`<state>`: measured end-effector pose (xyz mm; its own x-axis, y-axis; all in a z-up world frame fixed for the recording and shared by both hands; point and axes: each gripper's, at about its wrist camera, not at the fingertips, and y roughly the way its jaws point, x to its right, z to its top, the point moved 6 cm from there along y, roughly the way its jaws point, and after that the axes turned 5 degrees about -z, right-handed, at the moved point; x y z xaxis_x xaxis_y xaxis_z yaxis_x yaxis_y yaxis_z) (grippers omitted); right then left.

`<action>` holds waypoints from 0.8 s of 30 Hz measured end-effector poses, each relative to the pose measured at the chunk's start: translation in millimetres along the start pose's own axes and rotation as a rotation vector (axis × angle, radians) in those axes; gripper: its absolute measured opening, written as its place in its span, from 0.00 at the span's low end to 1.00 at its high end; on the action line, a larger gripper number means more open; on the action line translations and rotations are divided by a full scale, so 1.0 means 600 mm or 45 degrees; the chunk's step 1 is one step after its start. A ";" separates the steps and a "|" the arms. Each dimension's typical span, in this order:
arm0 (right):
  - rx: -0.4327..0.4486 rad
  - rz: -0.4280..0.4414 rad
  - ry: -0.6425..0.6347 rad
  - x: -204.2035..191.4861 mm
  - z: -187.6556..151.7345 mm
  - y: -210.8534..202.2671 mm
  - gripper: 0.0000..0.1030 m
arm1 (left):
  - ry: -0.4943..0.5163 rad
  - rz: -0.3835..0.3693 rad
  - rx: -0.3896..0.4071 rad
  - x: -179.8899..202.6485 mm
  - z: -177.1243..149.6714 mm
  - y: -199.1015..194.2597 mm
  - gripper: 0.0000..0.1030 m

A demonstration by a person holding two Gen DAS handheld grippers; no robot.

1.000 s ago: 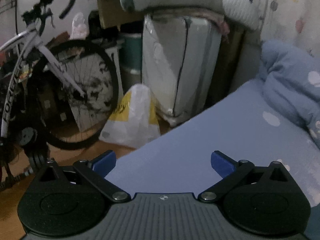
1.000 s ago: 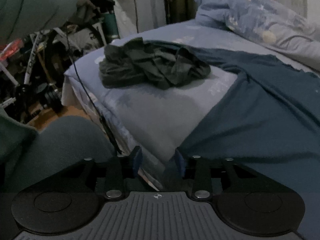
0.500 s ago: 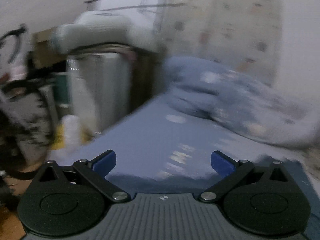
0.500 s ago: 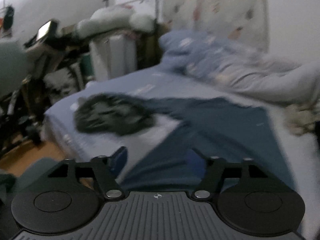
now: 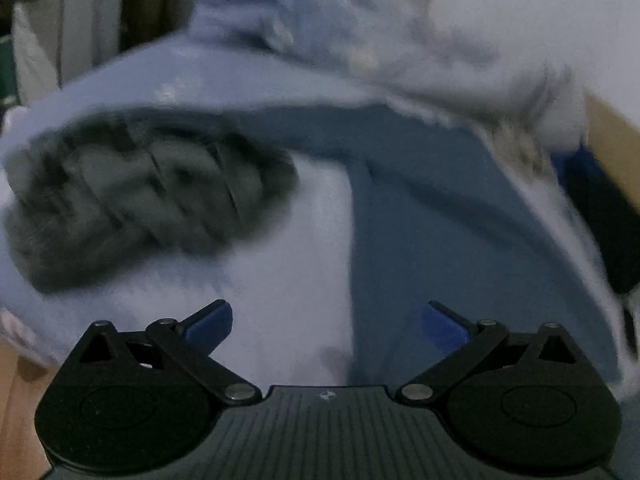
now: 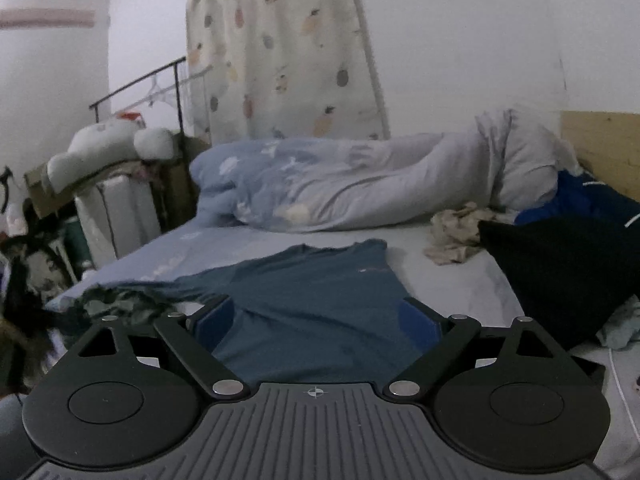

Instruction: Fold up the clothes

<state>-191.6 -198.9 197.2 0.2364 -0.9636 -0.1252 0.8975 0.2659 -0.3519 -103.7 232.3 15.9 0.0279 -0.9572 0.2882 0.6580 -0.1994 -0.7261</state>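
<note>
A bed [image 6: 448, 280] with a pale blue sheet fills both views. A bunched duvet [image 6: 320, 188] lies along its far side, below a fruit-print curtain [image 6: 280, 48] on a white wall. A white plush toy [image 6: 108, 148] sits on stacked things to the far left, next to a black clothes rail [image 6: 140, 84].

A teal T-shirt [image 6: 320, 300] lies spread flat in the middle of the bed. A crumpled dark garment [image 5: 148, 196] sits just left of it, near the bed's left edge. At the right lie a black pillow [image 6: 560, 276], a blue garment [image 6: 576, 200] and a cream cloth [image 6: 456, 232].

A small pale mark shows on the T-shirt's chest, too small to read.

The left gripper [image 5: 326, 322] is held above the sheet and the T-shirt's near edge, spread wide and empty; that view is blurred, so its height is uncertain. The right gripper [image 6: 316, 320] points level over the T-shirt, likewise spread and holding nothing.
</note>
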 end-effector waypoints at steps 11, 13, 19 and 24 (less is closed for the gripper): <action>0.029 -0.021 0.133 0.049 -0.004 0.007 0.89 | 0.024 0.142 -0.138 0.015 -0.081 0.107 0.70; 0.032 -0.027 0.141 0.050 -0.003 0.006 0.89 | 0.049 0.169 -0.135 0.019 -0.080 0.112 0.66; 0.019 -0.030 0.164 0.053 -0.006 0.004 0.89 | 0.092 0.182 -0.154 0.043 -0.086 0.099 0.09; 0.038 -0.062 0.173 0.065 -0.003 -0.006 0.89 | 0.032 0.158 -0.149 0.036 -0.085 0.080 0.07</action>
<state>-186.1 -237.2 192.0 0.1417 -0.9618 -0.2341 0.9176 0.2163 -0.3334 -109.8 191.5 -44.4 0.0835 -0.9807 0.1770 0.5583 -0.1011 -0.8235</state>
